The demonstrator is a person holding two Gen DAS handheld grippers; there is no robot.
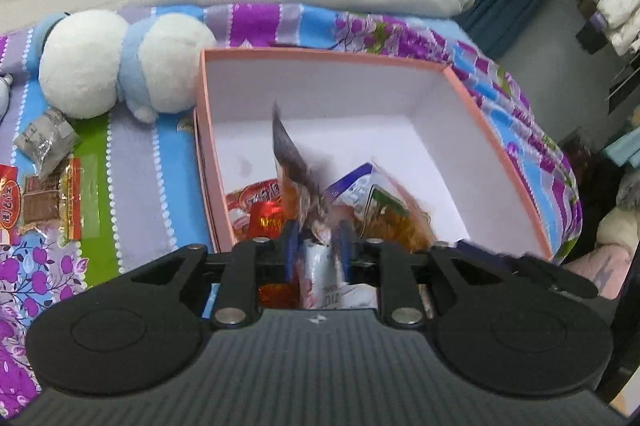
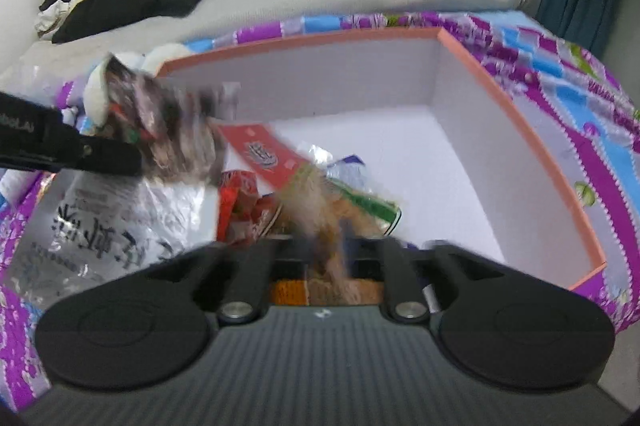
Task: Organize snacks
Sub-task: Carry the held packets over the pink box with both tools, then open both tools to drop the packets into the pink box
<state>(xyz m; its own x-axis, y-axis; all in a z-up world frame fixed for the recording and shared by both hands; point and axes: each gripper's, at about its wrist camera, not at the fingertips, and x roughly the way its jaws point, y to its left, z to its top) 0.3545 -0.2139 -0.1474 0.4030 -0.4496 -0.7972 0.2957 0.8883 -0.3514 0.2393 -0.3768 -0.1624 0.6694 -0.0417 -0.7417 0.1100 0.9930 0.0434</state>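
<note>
The left gripper (image 1: 318, 240) is over the near wall of the box (image 1: 500, 141), jaws narrowly parted around a dark-tipped packet (image 1: 294, 161); whether the pads press on it I cannot tell. The right gripper (image 2: 326, 246) stands half open with a blurred orange packet (image 2: 332, 222) between its fingers, apparently loose. Both point down into the box, where other snacks (image 1: 256, 201) are piled at the near end; the far half is bare. To do this step well, each packet should be let go low over the bare floor, not onto the pile, and each gripper lifted straight up so no wrapper snags. 3 snacks (image 1: 48, 201) lie on the sheet (image 1: 136, 185) left of the box, near the plush (image 1: 120, 65).
</note>
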